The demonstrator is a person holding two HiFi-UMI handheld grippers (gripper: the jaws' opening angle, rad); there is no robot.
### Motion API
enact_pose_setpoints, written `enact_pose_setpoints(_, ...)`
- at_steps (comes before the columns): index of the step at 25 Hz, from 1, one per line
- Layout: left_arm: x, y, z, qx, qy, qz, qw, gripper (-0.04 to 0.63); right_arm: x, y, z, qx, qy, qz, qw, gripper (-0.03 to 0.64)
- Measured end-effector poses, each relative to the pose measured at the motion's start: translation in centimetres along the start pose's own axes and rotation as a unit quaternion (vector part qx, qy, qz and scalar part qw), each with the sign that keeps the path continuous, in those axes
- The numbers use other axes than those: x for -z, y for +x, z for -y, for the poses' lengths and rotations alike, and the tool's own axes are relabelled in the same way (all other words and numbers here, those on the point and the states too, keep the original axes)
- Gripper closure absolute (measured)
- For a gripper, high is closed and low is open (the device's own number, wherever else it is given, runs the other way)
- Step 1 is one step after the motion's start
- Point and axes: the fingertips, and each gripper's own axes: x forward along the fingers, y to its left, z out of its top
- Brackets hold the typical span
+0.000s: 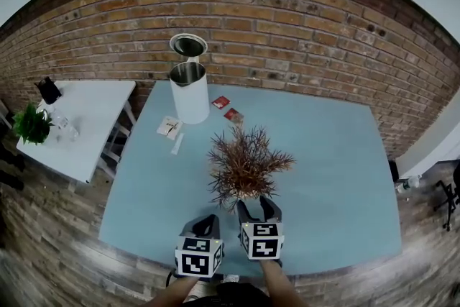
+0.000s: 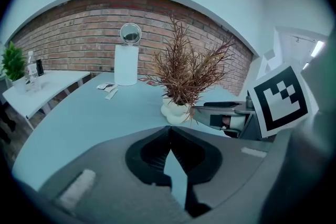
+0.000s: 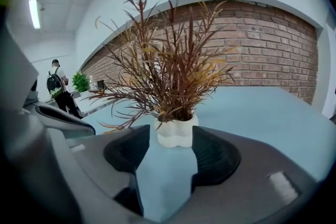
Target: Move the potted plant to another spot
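**Obscured.** In the head view, the foliage of the potted plant (image 1: 246,165) hid its pot completely. The plant stood near the middle of the blue table (image 1: 338,176). The person's forearms were cut off at the bottom of the frame.

**Differences between views.** Only the gripper views showed the lobed white pot (image 3: 177,131), upright on the table. Only the right gripper view showed a person with a backpack (image 3: 56,86), far beyond the plant to its left. The head view showed the white bin (image 1: 190,91) beyond the plant with its lid raised. It also showed two red packets (image 1: 226,108) between bin and plant.

**Tongs.** The right gripper (image 3: 170,139) had its jaws moderately apart. The pot stood at their mouth and no pad was seen pressing on it. The left gripper (image 2: 169,131), just left of the plant, had its jaw tips together and held nothing.
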Motion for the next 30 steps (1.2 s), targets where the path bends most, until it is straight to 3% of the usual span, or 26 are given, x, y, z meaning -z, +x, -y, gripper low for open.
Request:
enact_pose_setpoints(14, -0.5, 1.5, -0.6, -0.029, -0.007, -0.005, 0.9995, 0.597, 0.5, 4.7, 0.8, -0.014, -0.017, -0.022, 1.0, 0.228)
enact_pose_setpoints(25, -1.2, 2.1, -1.1, -0.041, -0.008, -0.001, 0.9991, 0.597, 0.6, 6.8, 0.4, -0.026, -0.019, -0.035, 0.999, 0.172)
enact_pose_setpoints(30, -1.4, 2.0, -1.7, -0.046, -0.009, 0.006, 0.9989, 0.597, 0.7, 7.6, 0.8, -0.008, -0.024, -0.034, 0.999, 0.141)
